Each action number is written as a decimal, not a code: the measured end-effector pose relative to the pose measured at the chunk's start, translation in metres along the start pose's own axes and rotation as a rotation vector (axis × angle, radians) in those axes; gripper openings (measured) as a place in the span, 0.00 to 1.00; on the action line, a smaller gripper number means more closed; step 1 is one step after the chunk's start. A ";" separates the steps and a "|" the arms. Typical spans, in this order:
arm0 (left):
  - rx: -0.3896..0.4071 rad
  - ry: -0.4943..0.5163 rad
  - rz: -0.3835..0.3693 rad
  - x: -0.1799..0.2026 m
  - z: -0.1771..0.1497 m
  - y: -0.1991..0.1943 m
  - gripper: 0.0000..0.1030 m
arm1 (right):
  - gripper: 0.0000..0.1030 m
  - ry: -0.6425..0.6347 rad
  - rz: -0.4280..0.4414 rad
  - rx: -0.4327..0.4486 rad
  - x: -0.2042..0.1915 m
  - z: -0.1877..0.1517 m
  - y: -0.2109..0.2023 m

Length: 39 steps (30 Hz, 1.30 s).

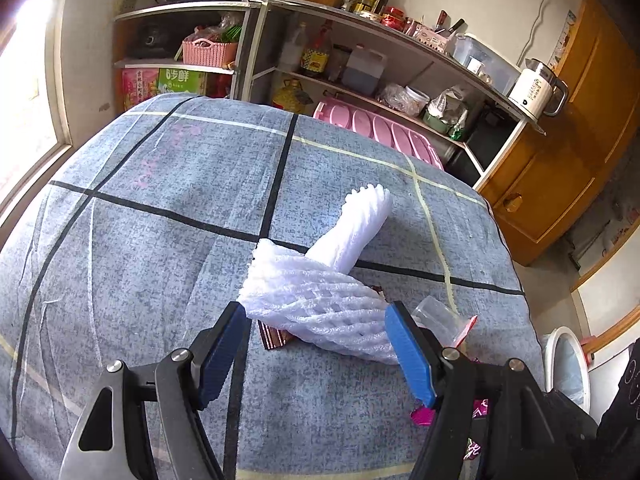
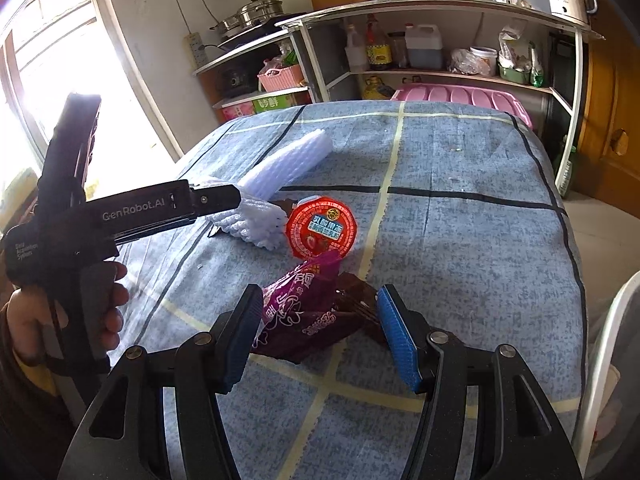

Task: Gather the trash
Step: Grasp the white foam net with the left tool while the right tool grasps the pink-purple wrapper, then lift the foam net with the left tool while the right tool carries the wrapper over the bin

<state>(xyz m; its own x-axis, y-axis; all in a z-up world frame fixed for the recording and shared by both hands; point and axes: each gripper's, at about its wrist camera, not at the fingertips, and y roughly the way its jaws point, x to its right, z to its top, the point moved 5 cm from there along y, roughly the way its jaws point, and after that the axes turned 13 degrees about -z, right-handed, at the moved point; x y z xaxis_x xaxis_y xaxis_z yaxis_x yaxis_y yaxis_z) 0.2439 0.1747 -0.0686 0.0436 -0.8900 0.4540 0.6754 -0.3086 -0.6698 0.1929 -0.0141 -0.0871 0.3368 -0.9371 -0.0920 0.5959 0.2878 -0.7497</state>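
Left gripper (image 1: 316, 344), blue ribbed pads apart, straddles the white foam net sleeve (image 1: 316, 304) on the grey checked tablecloth (image 1: 160, 240). Right gripper (image 2: 320, 332), pads apart, flanks the crinkled purple wrapper (image 2: 304, 312) beside that sleeve.

Left gripper (image 1: 316, 352) pitched downward, jaws apart, blue pads (image 1: 412, 354) clear of contact. Right gripper (image 2: 318, 338) likewise pitched down, jaws apart. Left hand (image 2: 64, 312) wraps the left gripper's grip.
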 end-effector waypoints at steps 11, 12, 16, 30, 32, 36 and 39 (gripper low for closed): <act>-0.020 -0.075 -0.002 0.003 0.002 0.021 0.70 | 0.49 0.047 0.035 0.007 0.005 -0.001 0.001; -0.019 -0.077 0.006 0.003 0.003 0.022 0.70 | 0.47 0.047 0.037 0.004 0.004 -0.001 0.002; -0.005 -0.110 0.015 0.001 0.003 0.025 0.67 | 0.43 0.044 0.034 0.008 0.002 -0.004 0.002; 0.016 -0.078 -0.019 0.007 0.002 0.015 0.27 | 0.36 0.029 0.053 0.021 0.000 -0.005 -0.002; 0.019 -0.072 -0.020 0.007 0.001 0.011 0.26 | 0.35 0.028 0.049 0.025 0.000 -0.005 -0.003; 0.025 -0.064 -0.023 0.007 -0.005 0.001 0.25 | 0.35 0.032 0.050 0.040 0.002 -0.005 -0.006; 0.034 -0.063 -0.020 0.006 -0.009 -0.008 0.25 | 0.35 0.040 0.050 0.049 0.004 -0.004 -0.010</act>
<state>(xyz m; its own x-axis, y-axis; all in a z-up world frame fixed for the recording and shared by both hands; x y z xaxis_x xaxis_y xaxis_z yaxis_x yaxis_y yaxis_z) 0.2319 0.1691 -0.0659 0.0751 -0.8604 0.5041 0.7009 -0.3140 -0.6404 0.1856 -0.0218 -0.0829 0.3379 -0.9283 -0.1551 0.6142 0.3424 -0.7110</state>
